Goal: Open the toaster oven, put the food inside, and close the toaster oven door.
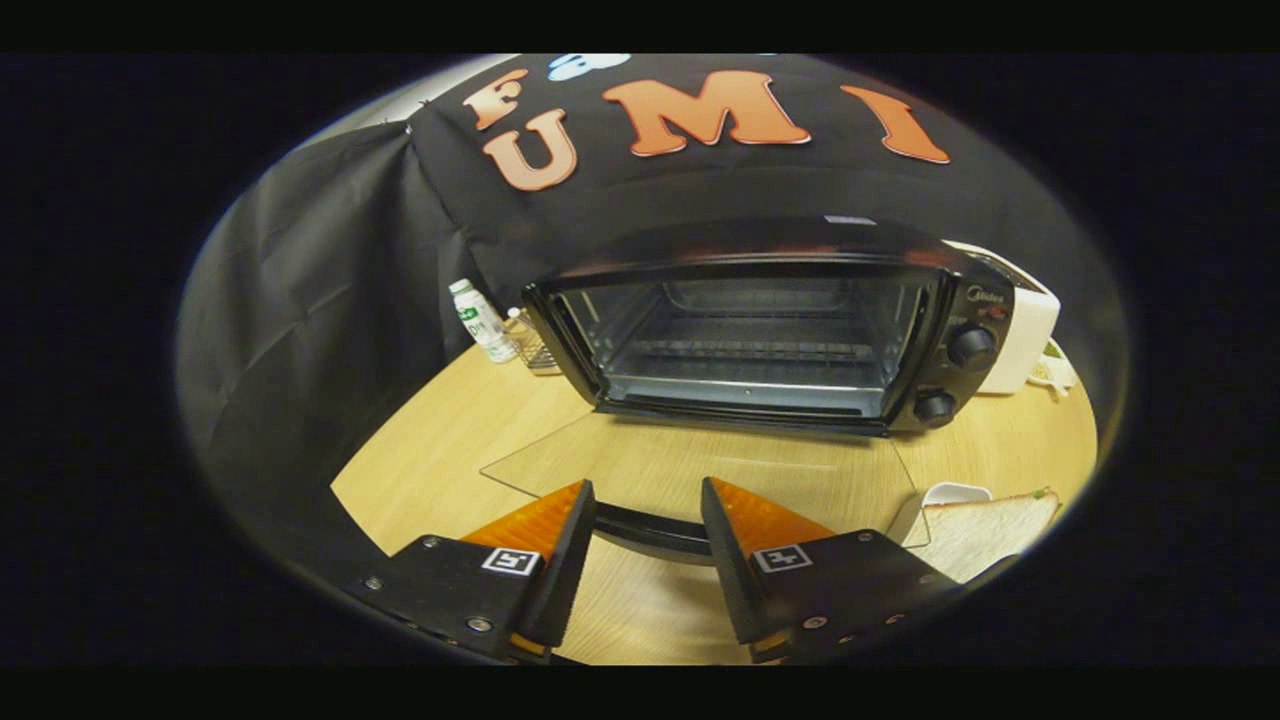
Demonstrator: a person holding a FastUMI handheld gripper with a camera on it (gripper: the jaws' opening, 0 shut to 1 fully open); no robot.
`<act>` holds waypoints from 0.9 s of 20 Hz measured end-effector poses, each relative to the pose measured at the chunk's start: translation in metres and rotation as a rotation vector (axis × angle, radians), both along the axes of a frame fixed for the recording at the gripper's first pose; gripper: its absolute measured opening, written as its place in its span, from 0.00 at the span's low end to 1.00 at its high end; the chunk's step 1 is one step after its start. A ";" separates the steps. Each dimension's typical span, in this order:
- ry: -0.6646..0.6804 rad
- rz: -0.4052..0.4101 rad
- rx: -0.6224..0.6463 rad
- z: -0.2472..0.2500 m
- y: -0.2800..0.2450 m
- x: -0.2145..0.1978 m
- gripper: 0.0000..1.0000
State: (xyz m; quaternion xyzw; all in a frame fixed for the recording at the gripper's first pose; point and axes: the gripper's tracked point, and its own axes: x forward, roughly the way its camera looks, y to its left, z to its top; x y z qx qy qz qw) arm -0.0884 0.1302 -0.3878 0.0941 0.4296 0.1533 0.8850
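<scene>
The black toaster oven point(780, 330) stands on the wooden table point(450, 440) with its cavity showing a bare wire rack. Its glass door point(700, 465) lies folded down flat toward me. The door's dark handle point(650, 530) runs crosswise in the gap between my fingers, low down near their bases. My gripper point(645, 487) is open, its tips over the door's front edge, and neither finger presses on the handle. A slice of sandwich bread point(985, 535) lies to the right of my right finger, beside a white dish point(955, 493).
A small white bottle point(480, 320) and a wire basket point(535, 345) stand left of the oven by the black cloth wall. A white appliance point(1030, 330) sits close behind the oven's right side, past its two knobs point(970, 347).
</scene>
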 end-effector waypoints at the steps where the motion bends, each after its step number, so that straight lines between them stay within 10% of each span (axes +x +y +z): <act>1: 0.016 0.003 -0.008 -0.004 0.000 0.000 0.63; 18: 0.121 -0.024 -0.088 -0.043 -0.009 -0.007 0.57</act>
